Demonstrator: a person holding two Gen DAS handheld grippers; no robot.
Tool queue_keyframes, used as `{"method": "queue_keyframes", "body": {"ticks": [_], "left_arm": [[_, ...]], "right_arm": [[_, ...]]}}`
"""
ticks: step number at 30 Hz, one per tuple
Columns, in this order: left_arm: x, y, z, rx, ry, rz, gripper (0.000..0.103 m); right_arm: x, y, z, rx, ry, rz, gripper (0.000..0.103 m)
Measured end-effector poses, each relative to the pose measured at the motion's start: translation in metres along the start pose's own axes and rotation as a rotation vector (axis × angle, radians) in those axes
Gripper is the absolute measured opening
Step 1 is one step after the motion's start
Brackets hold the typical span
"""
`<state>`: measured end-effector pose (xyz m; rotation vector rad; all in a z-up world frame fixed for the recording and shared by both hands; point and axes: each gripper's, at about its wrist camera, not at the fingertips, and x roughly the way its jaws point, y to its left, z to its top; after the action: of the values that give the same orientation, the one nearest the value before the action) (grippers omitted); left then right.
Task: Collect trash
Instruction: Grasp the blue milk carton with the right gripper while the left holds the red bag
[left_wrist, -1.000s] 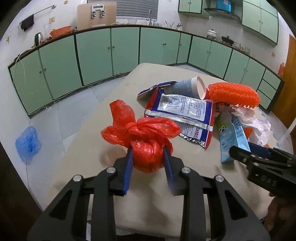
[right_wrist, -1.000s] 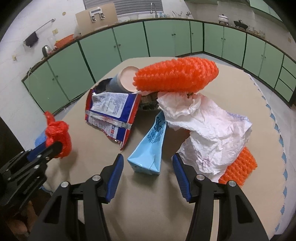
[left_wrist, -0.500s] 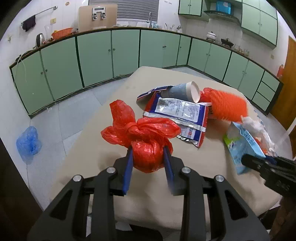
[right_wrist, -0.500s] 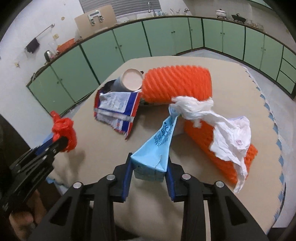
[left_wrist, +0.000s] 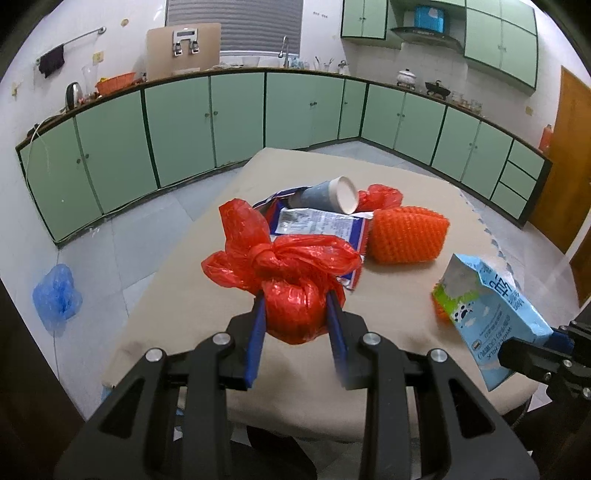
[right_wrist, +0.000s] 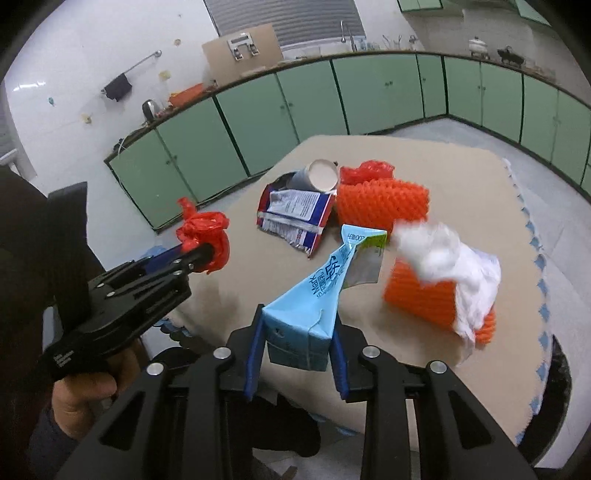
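Observation:
My left gripper (left_wrist: 295, 314) is shut on a knotted red plastic bag (left_wrist: 284, 269) and holds it above the near edge of the beige table (left_wrist: 406, 177). It also shows in the right wrist view (right_wrist: 207, 240). My right gripper (right_wrist: 297, 339) is shut on a light blue milk carton (right_wrist: 317, 295), lifted off the table; the carton also shows in the left wrist view (left_wrist: 491, 317). On the table lie a blue snack wrapper (right_wrist: 295, 214), a paper cup (right_wrist: 319, 175), an orange foam net (right_wrist: 384, 201), and a white tissue (right_wrist: 454, 258) on a second orange net (right_wrist: 421, 299).
A blue plastic bag (left_wrist: 55, 295) lies on the tiled floor at the left. Green cabinets (left_wrist: 240, 118) run along the far walls. Another red bag (right_wrist: 365, 170) sits behind the orange net. A dark round bin rim (right_wrist: 561, 398) shows at the table's right.
Both grippers have pulled back and risen from the table. The right gripper closed on the milk carton and lifted it; the white tissue dropped off onto the orange net.

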<state>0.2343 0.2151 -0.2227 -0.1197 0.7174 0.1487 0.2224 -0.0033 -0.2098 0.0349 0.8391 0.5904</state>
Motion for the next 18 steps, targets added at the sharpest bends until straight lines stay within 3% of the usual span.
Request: {"method": "queue_keyframes", "body": {"ticks": [10, 18], "left_arm": [[-0.027, -0.023, 0.008, 0.03, -0.032, -0.033, 0.03], [-0.046, -0.065, 0.009, 0.078, -0.041, -0.105, 0.03]], "right_arm": [[-0.051, -0.009, 0.009, -0.006, -0.096, -0.022, 0.031], [-0.102, -0.044, 0.003, 0.025, -0.165, -0.12, 0.031]]}}
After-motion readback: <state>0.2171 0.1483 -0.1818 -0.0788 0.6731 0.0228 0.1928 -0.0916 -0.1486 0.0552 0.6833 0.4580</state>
